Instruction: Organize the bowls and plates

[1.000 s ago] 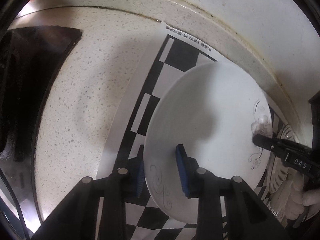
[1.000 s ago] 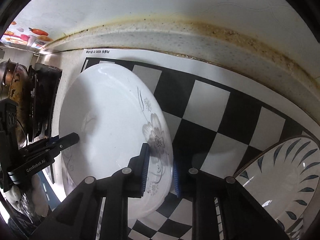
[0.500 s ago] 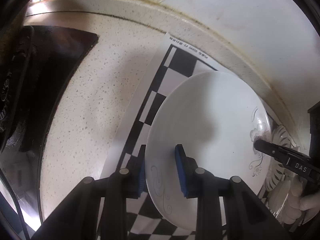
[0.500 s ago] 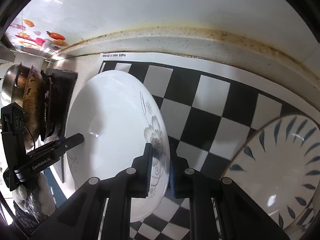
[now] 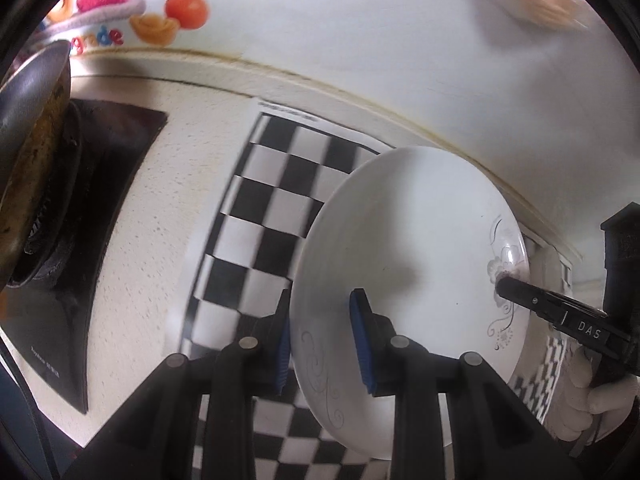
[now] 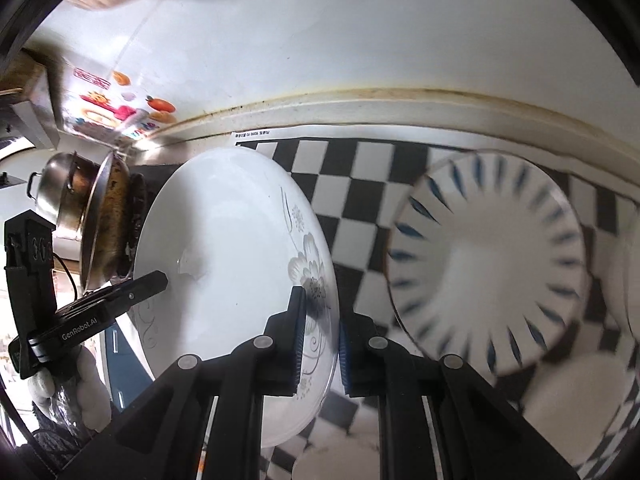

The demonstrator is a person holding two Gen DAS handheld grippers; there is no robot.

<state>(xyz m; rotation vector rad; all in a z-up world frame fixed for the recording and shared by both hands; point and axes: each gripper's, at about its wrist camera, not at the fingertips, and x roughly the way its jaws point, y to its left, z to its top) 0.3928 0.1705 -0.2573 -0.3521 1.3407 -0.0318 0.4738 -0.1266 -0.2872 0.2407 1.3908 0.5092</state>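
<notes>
Plate higher above checkered mat

Bare checkered mat left of the lifted plate; blue-patterned bowl blocking its right

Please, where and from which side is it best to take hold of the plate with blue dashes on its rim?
Probably at the rim of the blue-dashed plate, on the edge nearest the camera. It lies flat on the checkered mat, so the thin raised rim is the only part a claw could close over, one finger above and one below.
</notes>
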